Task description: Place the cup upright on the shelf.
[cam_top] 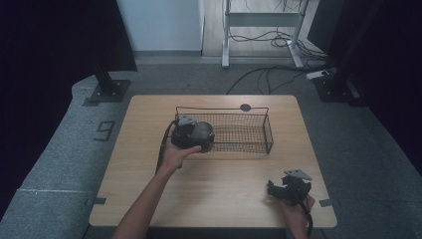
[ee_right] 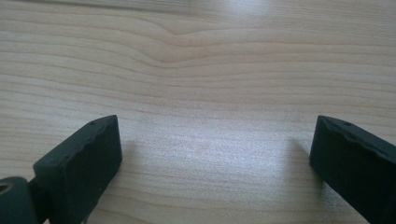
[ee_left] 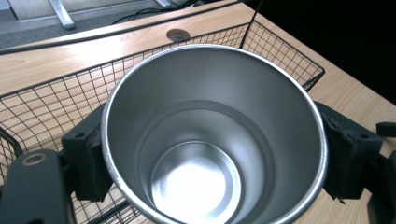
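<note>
A steel cup (ee_left: 212, 140) with a shiny bare inside sits between the pads of my left gripper (ee_left: 212, 158), which is shut on its sides. In the high view the left gripper (cam_top: 195, 137) holds the cup (cam_top: 201, 131) over the left end of a black wire basket (cam_top: 249, 130). The basket's mesh (ee_left: 60, 102) lies behind and under the cup. My right gripper (cam_top: 274, 190) rests low near the table's front right, pointing left. Its two black pads (ee_right: 84, 158) stand wide apart over bare wood, so the right gripper (ee_right: 215, 158) is open with nothing in it.
The wooden table (cam_top: 149, 174) has a round cable hole (cam_top: 245, 107) just behind the basket. Past the table are a grey floor, cables and a white desk frame (cam_top: 263, 30). Dark stands flank both far corners.
</note>
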